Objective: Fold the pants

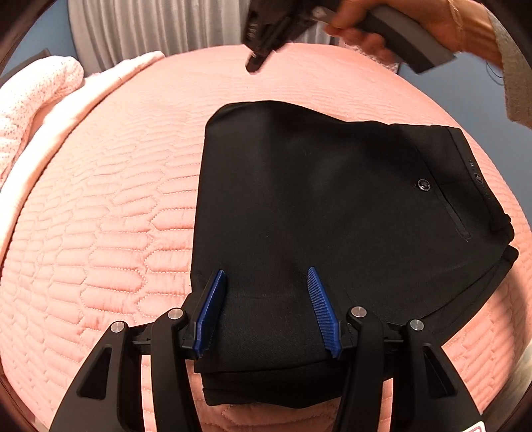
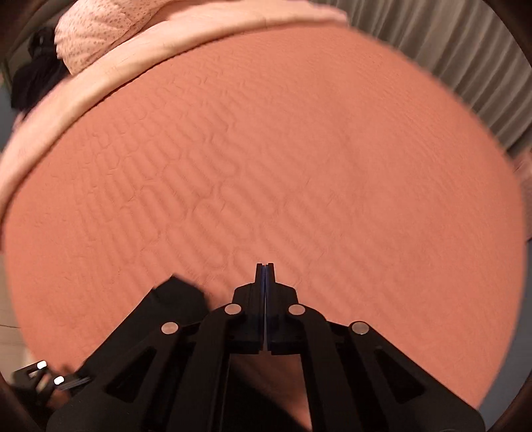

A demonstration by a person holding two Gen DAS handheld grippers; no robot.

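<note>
My left gripper [image 1: 267, 282] hangs half open over the near edge of the folded black pants [image 1: 332, 206], gripping nothing; pants lie on the pink bed [image 1: 116, 216]. My right gripper [image 2: 265, 269], closed and empty, is beyond the pants.

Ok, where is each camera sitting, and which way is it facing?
Left wrist: on the left gripper, jaws open, looking down at the folded black pants; a hand with the right gripper shows above.
Right wrist: on the right gripper, jaws shut, facing bare bedspread.
Shared: the quilted pink bedspread and grey curtain.
</note>
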